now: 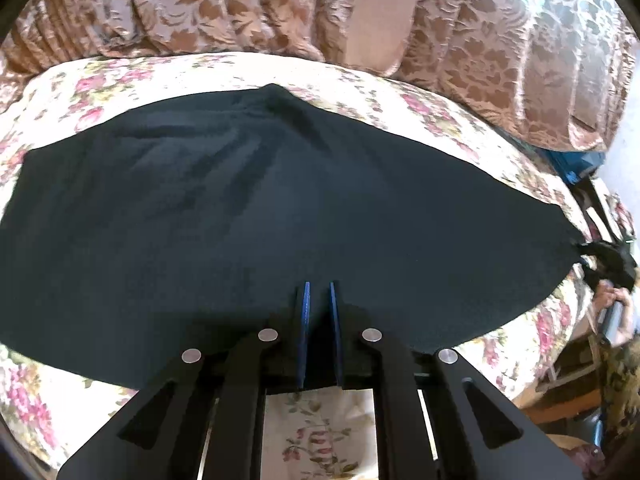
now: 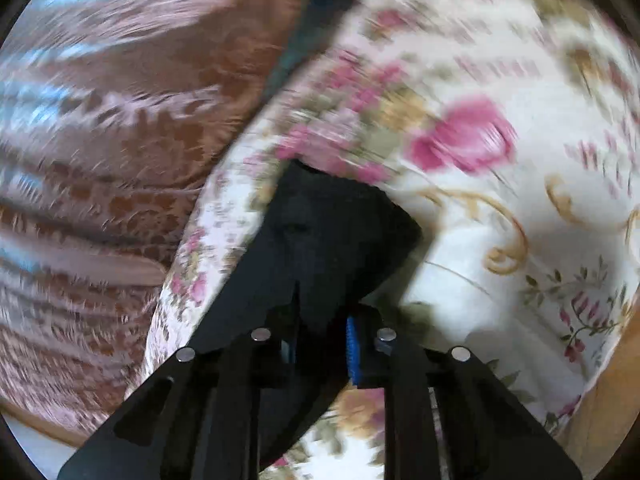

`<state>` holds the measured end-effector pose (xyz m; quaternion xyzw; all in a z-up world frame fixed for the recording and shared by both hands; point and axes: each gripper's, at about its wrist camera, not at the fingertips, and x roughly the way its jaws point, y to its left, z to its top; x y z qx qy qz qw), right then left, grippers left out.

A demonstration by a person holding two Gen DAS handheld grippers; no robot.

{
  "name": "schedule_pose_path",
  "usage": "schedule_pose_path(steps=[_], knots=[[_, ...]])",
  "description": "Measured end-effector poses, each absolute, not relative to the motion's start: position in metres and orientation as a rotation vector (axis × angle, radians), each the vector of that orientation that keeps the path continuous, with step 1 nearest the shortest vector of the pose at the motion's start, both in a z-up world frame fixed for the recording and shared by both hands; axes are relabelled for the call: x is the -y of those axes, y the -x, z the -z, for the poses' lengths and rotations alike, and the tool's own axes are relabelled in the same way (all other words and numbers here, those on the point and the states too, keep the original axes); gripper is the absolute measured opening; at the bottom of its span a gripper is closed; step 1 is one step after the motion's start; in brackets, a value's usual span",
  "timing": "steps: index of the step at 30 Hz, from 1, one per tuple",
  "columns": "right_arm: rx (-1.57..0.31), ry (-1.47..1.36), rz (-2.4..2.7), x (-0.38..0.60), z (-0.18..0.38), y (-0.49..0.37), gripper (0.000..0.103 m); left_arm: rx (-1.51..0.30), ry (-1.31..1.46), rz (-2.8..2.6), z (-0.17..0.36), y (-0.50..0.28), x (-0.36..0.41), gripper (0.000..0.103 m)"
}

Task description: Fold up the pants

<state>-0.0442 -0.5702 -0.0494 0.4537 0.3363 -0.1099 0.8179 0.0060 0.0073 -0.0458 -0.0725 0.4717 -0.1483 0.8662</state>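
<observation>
Left wrist view: the pants (image 1: 248, 216) lie spread flat across the flowered sheet (image 1: 436, 120), in front of the brown curtain (image 1: 480, 60). The left gripper (image 1: 320, 308) is clamped on their near edge; a weak bite could let the cloth slip out once lifted.

Right wrist view: the right gripper (image 2: 322, 320) is clamped on a corner of the pants. Uneven pulling could skew the fold.

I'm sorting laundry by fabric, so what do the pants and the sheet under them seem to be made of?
The pants: dark, matte, soft cloth, perhaps knit or fleece; no sheen, with gentle creases. The sheet: thin, smooth woven cloth, likely cotton; its printed pink flowers look flat and it drapes over the edge.
</observation>
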Motion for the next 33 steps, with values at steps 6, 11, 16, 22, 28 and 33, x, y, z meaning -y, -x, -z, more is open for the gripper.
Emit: schedule_pose_path(steps=[6,11,16,22,28,33], knots=[[-0.696,-0.739,0.001,0.495,-0.017,0.017,0.015,-0.990,0.258,0.294,0.045,-0.007,-0.029,0.009],[-0.745,-0.564,-0.248,0.388,-0.045,-0.014,0.015,-0.975,0.308,0.305,0.043,-0.004,-0.039,0.009],[-0.857,-0.416,-0.467,0.274,-0.034,-0.031,0.014,-0.961,0.336,0.317,0.039,-0.001,-0.044,0.009],[-0.999,-0.219,-0.547,0.182,0.003,-0.038,0.014,-0.978,0.448,0.361,0.040,-0.006,-0.059,0.011],[-0.995,-0.105,-0.572,0.167,0.017,-0.028,0.038,-0.980,0.628,0.487,0.037,-0.021,-0.059,0.055],[-0.954,-0.165,-0.668,0.183,0.001,-0.006,0.062,-1.013,0.729,0.568,0.039,-0.041,-0.046,0.064]])
